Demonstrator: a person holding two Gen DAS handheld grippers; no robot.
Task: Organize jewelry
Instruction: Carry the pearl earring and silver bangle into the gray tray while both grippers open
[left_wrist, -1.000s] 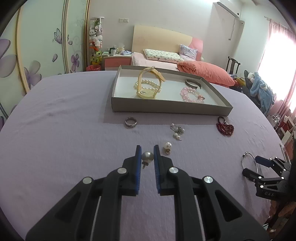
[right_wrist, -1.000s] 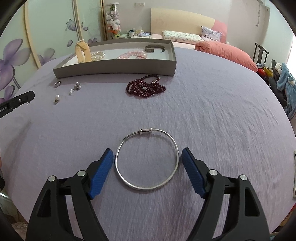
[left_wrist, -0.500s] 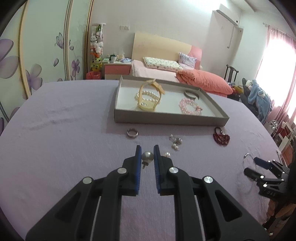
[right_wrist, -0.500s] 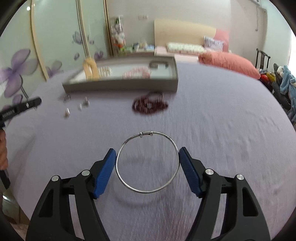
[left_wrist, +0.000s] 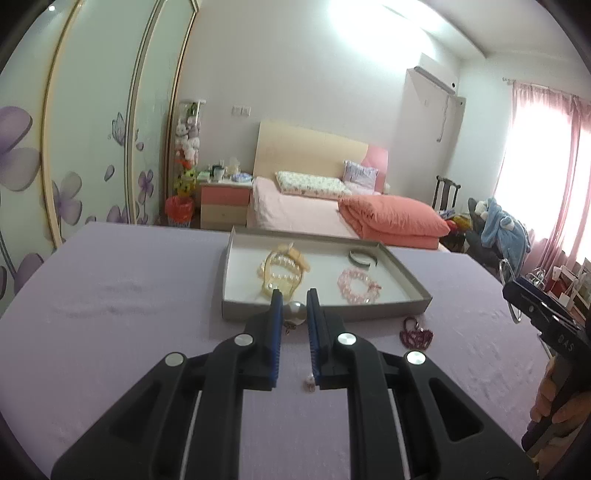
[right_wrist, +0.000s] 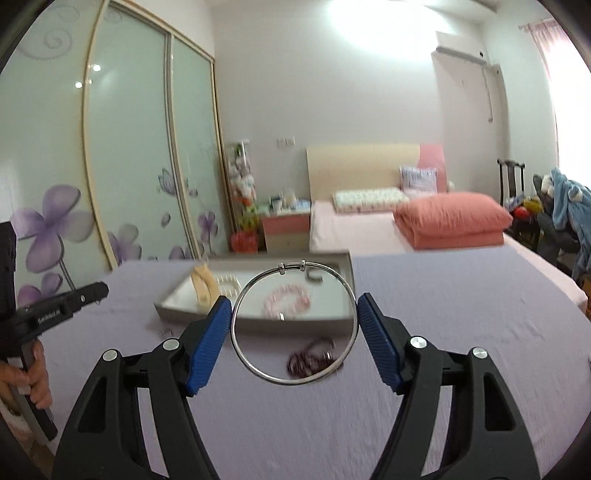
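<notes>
My left gripper (left_wrist: 294, 301) is shut on a pearl earring (left_wrist: 296, 309) and holds it above the purple cloth, short of the grey tray (left_wrist: 236, 310). My right gripper (right_wrist: 294, 317) is shut on a silver bangle (right_wrist: 293, 380), lifted off the cloth and level with the tray (right_wrist: 255, 324). The tray holds a cream bracelet with pearls (left_wrist: 281, 271), a pink bead bracelet (left_wrist: 357, 284) and a dark cuff (left_wrist: 362, 257). A dark red bead bracelet (left_wrist: 416, 334) lies on the cloth in front of the tray, and it also shows in the right wrist view (right_wrist: 314, 356).
A small earring (left_wrist: 309, 384) lies on the cloth under my left gripper. The right gripper shows at the far right of the left view (left_wrist: 532, 306). A bed (left_wrist: 332, 210), a nightstand (left_wrist: 223, 201) and wardrobe doors (right_wrist: 140, 147) stand beyond the table.
Both grippers have risen from the cloth, each carrying its piece. The bangle went from lying between open jaws to being clamped and lifted. Both views now tilt up toward the tray.
</notes>
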